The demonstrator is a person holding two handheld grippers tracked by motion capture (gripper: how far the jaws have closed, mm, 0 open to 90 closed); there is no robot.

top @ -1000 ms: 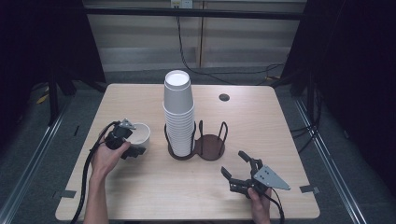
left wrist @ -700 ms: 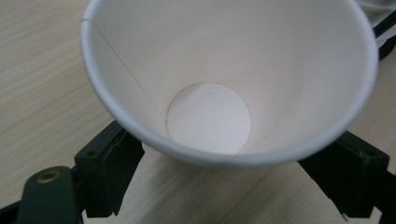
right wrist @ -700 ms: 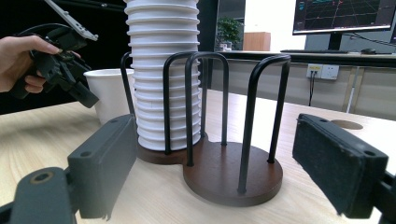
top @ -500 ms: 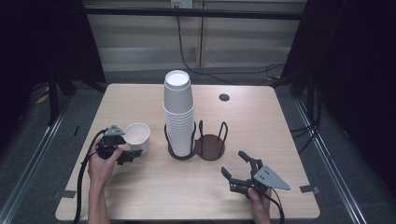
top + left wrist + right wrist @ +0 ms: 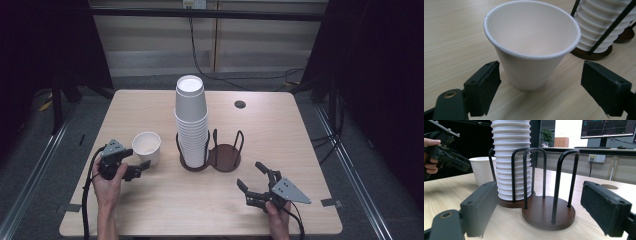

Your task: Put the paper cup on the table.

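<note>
In the lower left of the high view the left gripper (image 5: 136,161) has its claw spread, and the paper cup (image 5: 146,145) stands upright just in front of it, near the middle left of the frame. In the left gripper view the cup (image 5: 531,50) is ahead of the two pads and neither pad touches it. The right gripper (image 5: 250,175), lower right, is also spread and holds nothing.

The cup is light and thin, I think. If one pad reaches it first, it can slide or fall over; if the claw presses too strongly, the wall can crush. A sideways push can also knock it against the stack of cups (image 5: 191,120) in the wire holder (image 5: 225,155).

The table (image 5: 280,130) is pale wood with a small round hole (image 5: 240,104) in the upper right; around it are grey floor and dark curtains
</note>
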